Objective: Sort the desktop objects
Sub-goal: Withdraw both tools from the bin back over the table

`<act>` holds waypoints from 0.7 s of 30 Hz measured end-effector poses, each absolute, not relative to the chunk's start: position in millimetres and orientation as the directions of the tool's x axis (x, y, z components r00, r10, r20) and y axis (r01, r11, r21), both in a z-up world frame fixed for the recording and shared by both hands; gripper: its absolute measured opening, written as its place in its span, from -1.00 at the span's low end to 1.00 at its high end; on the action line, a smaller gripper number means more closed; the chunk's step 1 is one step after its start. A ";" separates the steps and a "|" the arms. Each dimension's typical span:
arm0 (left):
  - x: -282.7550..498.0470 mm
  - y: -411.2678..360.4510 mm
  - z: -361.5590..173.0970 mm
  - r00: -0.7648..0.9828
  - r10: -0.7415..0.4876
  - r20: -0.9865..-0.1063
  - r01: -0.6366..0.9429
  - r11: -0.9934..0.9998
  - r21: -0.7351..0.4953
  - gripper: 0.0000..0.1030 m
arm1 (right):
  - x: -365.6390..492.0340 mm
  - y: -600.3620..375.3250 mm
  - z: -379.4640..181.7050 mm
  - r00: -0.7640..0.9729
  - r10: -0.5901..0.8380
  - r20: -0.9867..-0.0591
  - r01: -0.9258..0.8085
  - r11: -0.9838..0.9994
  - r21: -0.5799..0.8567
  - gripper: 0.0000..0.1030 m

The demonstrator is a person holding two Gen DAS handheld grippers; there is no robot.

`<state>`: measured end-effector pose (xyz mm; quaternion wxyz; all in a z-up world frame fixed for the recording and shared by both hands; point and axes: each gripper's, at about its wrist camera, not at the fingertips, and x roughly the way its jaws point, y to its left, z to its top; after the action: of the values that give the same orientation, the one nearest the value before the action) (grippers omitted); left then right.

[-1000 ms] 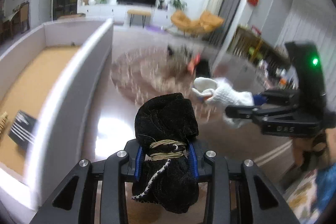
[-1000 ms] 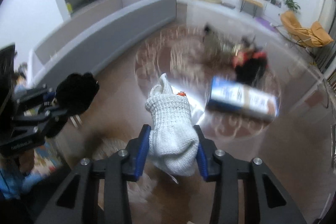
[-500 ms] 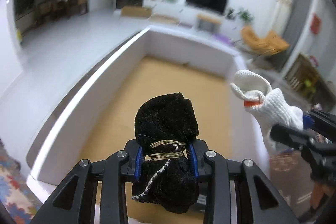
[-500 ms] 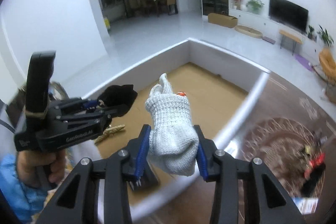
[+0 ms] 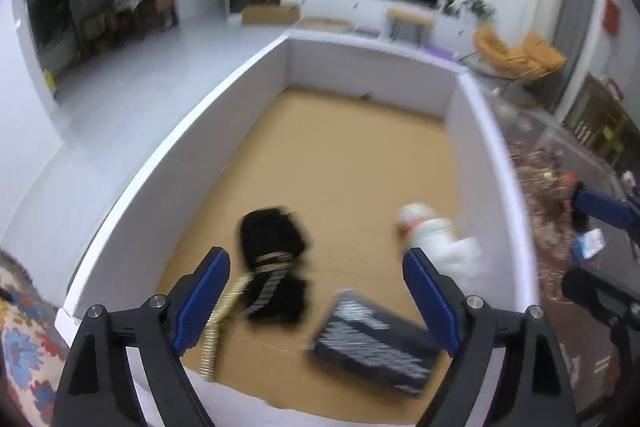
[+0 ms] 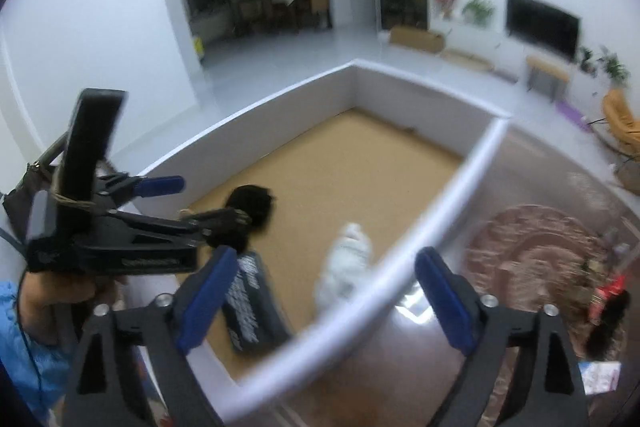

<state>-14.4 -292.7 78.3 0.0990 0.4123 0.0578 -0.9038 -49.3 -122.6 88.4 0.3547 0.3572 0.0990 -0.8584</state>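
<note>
**Opening both claws over the white box**

Looking down with us from the left: the left gripper (image 5: 316,269) has its jaws swinging wide, nothing pinched between the blue pads. Below it the black cloth bundle (image 5: 274,263), blurred, sits above the box's (image 5: 168,163) tan floor beside a gold chain (image 5: 218,323). A dark printed packet (image 5: 370,345) lies next. Further right, the white glove (image 6: 346,269) is inside too, and the right gripper (image 6: 324,289) is opening, empty, over the box wall.
</note>
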 end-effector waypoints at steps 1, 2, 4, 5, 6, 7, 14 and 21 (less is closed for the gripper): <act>-10.5 -276.2 85.5 -0.667 -0.131 -0.734 0.207 -0.978 -0.013 0.71 | -43.8 -105.8 88.9 -0.523 -0.524 -0.672 0.662 -0.746 0.066 0.87; -11.1 -262.3 91.6 -0.684 -0.128 -0.718 0.191 -0.982 -0.007 0.72 | -39.9 -89.3 89.1 -0.548 -0.506 -0.666 0.646 -0.762 0.048 0.88; -9.5 -234.2 102.9 -0.720 -0.113 -0.684 0.155 -0.988 -0.001 0.77 | -37.2 -51.1 80.2 -0.597 -0.448 -0.666 0.598 -0.801 0.003 0.88; -8.5 -222.3 109.0 -0.736 -0.102 -0.670 0.139 -0.990 -0.001 0.82 | -35.4 -36.2 75.0 -0.610 -0.423 -0.670 0.578 -0.816 -0.011 0.88; -8.5 -213.0 111.6 -0.746 -0.093 -0.659 0.126 -0.992 -0.002 0.84 | -35.3 -15.6 67.1 -0.621 -0.393 -0.678 0.551 -0.834 -0.021 0.88; -7.0 -196.9 116.1 -0.763 -0.082 -0.641 0.107 -0.994 0.000 0.84 | -37.0 -1.4 64.3 -0.623 -0.378 -0.685 0.537 -0.843 -0.023 0.88; 10.2 -120.8 142.0 -0.812 -0.047 -0.582 0.030 -0.999 0.038 0.85 | -41.1 112.5 21.1 -0.627 -0.235 -0.743 0.386 -0.922 -0.034 0.88; 7.5 -87.2 151.2 -0.823 -0.041 -0.567 -0.005 -0.997 0.079 0.85 | -36.6 164.9 9.8 -0.626 -0.212 -0.751 0.290 -0.956 0.028 0.88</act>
<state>7.5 -87.2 151.2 0.0095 0.2975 -0.0386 -0.9539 -36.6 164.9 9.8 0.1396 0.4094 0.0477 -0.9003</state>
